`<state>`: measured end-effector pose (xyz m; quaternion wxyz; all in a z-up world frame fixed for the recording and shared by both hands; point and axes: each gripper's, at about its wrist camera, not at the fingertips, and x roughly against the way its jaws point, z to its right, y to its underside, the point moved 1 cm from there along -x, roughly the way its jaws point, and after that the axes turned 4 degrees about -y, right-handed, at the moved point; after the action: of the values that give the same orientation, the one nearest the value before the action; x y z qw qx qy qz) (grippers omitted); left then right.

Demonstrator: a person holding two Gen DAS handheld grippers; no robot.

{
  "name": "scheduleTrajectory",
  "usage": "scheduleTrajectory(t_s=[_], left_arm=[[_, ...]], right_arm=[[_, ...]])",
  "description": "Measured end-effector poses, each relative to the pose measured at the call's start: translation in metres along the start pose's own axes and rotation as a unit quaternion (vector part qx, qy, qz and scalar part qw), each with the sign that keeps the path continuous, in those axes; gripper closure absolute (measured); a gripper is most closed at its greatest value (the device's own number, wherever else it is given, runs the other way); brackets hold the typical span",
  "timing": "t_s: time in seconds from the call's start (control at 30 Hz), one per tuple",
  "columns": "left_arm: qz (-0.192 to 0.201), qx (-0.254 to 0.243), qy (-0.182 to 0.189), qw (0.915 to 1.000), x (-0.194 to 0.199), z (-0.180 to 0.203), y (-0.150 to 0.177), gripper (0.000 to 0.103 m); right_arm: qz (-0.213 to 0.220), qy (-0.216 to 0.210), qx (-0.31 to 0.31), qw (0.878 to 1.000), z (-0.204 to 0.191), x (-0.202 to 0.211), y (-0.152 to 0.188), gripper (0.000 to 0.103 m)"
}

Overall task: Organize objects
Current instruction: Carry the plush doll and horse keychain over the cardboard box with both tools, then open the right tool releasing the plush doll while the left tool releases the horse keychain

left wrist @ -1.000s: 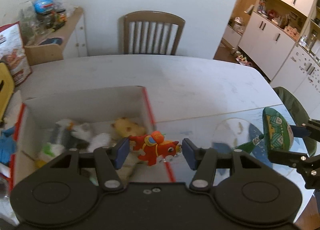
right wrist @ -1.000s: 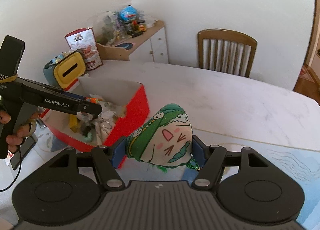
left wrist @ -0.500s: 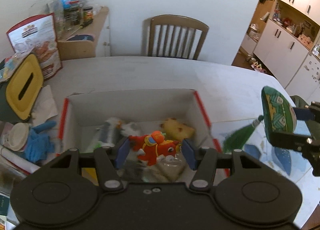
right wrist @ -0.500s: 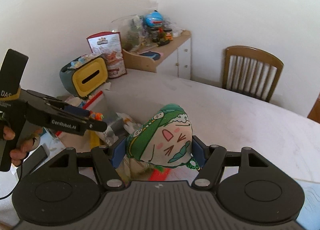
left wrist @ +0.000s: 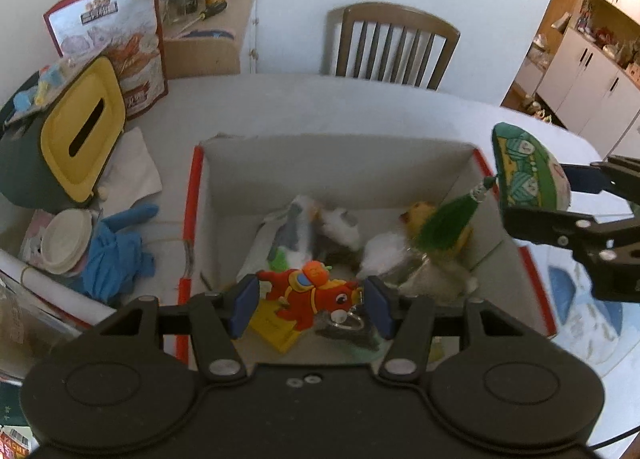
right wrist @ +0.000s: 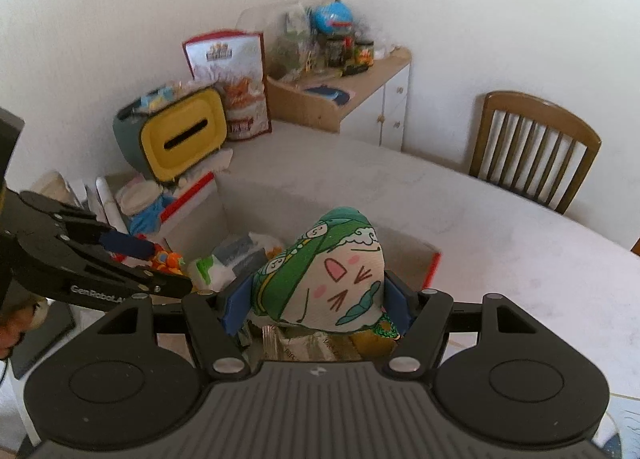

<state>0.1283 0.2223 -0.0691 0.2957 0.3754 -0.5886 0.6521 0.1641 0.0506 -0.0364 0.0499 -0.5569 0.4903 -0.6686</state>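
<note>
While over the red-edged cardboard box, left gripper pinching a red horse toy. Right gripper clamped on a green zongzi plush, tassel dangling above toys inside

White walls meet in a corner behind a pale, marbled surface. A wooden slat-back chair stands at its far edge, against the wall. In the corner sits a low cabinet with a wooden top and white doors, crowded with jars and bags. To the right, a doorway opens onto white cupboards with dark handles. Soft daylight fills the room.
</note>
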Motion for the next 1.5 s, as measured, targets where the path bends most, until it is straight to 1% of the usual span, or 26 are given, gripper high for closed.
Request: scheduleTrajectory(t_s=[0.17, 0.33, 0.5, 0.73, 0.9, 1.0, 1.07, 1.2, 1.5], left_arm=[[-0.015, -0.016, -0.006, 0.9997, -0.017, -0.001, 0.007, 0.046], [-0.036, -0.03, -0.005, 0.9989, -0.034, 0.0, 0.012, 0.046], [-0.043, -0.045, -0.005, 0.9981, -0.041, 0.004, 0.017, 0.046], [-0.031, -0.086, -0.018, 0.9957, -0.043, 0.013, 0.023, 0.046], [-0.04, -0.09, -0.016, 0.995, -0.048, 0.016, 0.027, 0.046], [-0.047, -0.089, -0.015, 0.9948, -0.051, 0.017, 0.029, 0.046], [-0.05, -0.089, -0.016, 0.9946, -0.052, 0.016, 0.03, 0.046], [-0.053, -0.086, -0.016, 0.9948, -0.052, 0.016, 0.03, 0.045], [-0.039, -0.081, -0.01, 0.9959, -0.041, 0.02, 0.033, 0.032]], right_arm=[[-0.036, 0.007, 0.021, 0.999, -0.007, -0.037, 0.012, 0.035], [-0.067, 0.001, 0.026, 0.997, -0.011, -0.059, 0.024, 0.034], [-0.086, -0.003, 0.027, 0.996, -0.013, -0.068, 0.03, 0.034], [-0.104, -0.005, 0.034, 0.994, -0.015, -0.074, 0.037, 0.033], [-0.117, -0.005, 0.039, 0.992, -0.017, -0.077, 0.042, 0.032], [-0.119, -0.003, 0.045, 0.992, -0.019, -0.076, 0.044, 0.031], [-0.121, -0.006, 0.04, 0.992, -0.018, -0.075, 0.043, 0.028], [-0.119, -0.002, 0.047, 0.992, -0.019, -0.069, 0.043, 0.025], [-0.105, 0.006, 0.044, 0.993, -0.022, -0.053, 0.041, 0.022]])
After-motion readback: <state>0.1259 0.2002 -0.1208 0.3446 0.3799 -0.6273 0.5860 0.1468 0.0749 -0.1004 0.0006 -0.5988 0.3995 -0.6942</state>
